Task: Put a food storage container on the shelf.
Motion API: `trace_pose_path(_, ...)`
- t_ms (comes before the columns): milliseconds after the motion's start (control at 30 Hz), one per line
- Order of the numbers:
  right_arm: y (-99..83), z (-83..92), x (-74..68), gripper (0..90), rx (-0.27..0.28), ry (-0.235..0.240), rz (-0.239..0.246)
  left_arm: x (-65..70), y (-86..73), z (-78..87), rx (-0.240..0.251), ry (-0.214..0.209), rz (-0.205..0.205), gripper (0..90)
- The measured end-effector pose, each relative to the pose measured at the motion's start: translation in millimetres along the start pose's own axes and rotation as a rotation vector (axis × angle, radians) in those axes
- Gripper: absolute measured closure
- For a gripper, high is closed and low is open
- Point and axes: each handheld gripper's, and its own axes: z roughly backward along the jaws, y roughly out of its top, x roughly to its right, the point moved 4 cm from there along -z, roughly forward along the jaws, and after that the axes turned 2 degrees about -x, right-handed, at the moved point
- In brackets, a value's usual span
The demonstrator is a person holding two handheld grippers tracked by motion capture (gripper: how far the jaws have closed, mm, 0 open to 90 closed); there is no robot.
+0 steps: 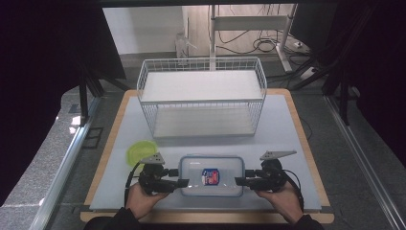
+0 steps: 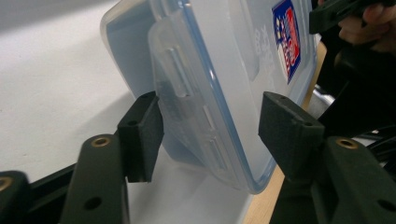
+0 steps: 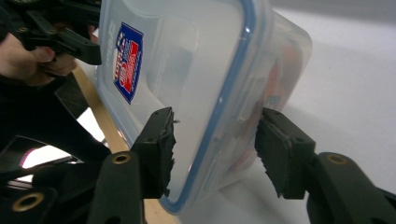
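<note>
A clear rectangular plastic container with a blue-rimmed lid lies on the bench, its long axis running from the left gripper to the right gripper. Each short end sits between that gripper's fingers, which stand apart on both (left touching one side, not clamped). Neither hand is nearer; a two-handed lift looks likely.

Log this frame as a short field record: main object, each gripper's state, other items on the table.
main object: clear lidded container, blue seal, red-blue label, near table edge
left gripper: open, jaws straddle container's left end latch
right gripper: open, jaws straddle container's right end
other items: white wire rack behind container; green lid at its left
surface: grey mat
</note>
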Motion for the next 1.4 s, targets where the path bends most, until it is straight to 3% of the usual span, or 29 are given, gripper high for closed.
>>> trace_pose_path(233, -1.2, 3.4, 0.1, 53.6, 0.018, 0.01, -0.011, -2.1, 0.3, 3.5, 0.041, -0.017, 0.026, 47.6)
trace_pose_path(300, -0.2, 3.4, -0.6, 53.8, 0.025, -0.002, 0.007, -2.4, 0.7, 3.9, 0.041, -0.014, 0.031, 49.2)
trace_pose_path(467, 0.1, 2.9, 0.0, 53.5, 0.032, -0.006, -0.008, -1.6, 0.9, 3.4, 0.049, -0.009, 0.046, 49.4)
trace_pose_path(567, 0.8, 2.9, -1.3, 53.2, 0.041, -0.027, 0.015, 0.0, 1.8, 2.8, 0.046, 0.013, 0.04, 49.8)
trace_pose_path(767, 4.4, 4.1, -1.4, 53.2, 0.047, -0.044, 0.043, -0.9, 3.2, 2.8, 0.061, 0.019, 0.045, 50.2)
trace_pose_path(1100, 27.3, 12.4, -8.1, 53.0, 0.108, -0.034, 0.088, 4.5, 23.2, 21.4, 0.099, 0.063, -0.007, 50.2)
trace_pose_path(1400, 46.5, 15.0, -7.7, 53.0, 0.132, -0.013, 0.093, 4.8, 42.0, 34.7, 0.111, 0.098, -0.03, 50.1)
